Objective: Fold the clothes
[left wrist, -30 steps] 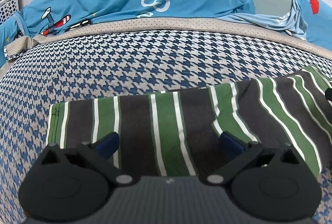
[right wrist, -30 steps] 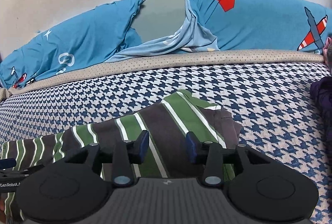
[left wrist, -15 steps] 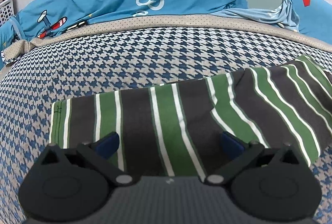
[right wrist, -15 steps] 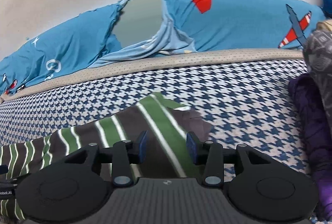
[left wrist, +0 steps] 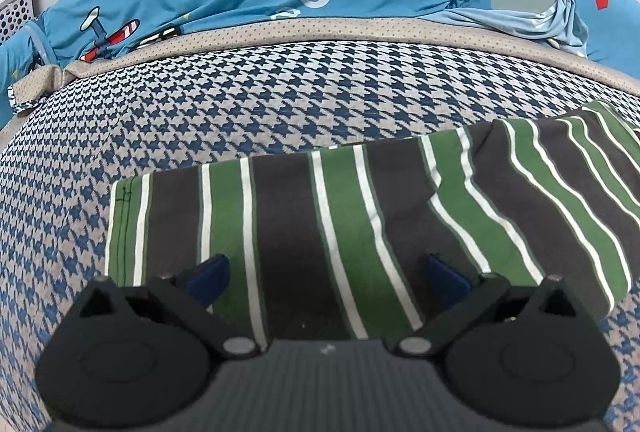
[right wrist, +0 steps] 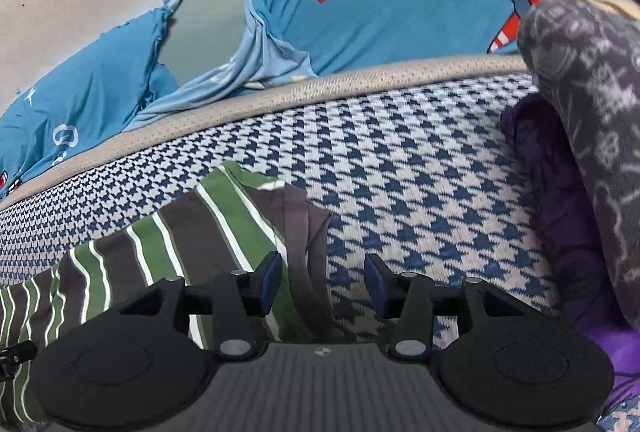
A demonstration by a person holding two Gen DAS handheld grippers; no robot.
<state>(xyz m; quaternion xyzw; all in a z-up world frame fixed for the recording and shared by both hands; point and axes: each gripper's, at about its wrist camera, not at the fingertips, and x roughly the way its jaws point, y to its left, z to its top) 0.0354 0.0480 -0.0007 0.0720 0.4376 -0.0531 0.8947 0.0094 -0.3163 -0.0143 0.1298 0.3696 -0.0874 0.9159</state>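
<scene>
Houndstooth bed cover [left wrist: 240, 103] carries my striped garment [left wrist: 304, 232] flat near its front edge. My left gripper [left wrist: 326, 274] hangs wide open above it; my right gripper [right wrist: 320, 282] is opening over the garment's end, seemingly gripping nothing.

Striped garment [left wrist: 360, 216] near edge hidden under gripper body; purple cloth [right wrist: 560, 232] cut off at frame edge.

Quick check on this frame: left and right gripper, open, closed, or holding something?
Left gripper: open wide above the striped garment, holding nothing.
Right gripper: jaws opening, pads clear of the striped garment's edge; holding nothing.
</scene>
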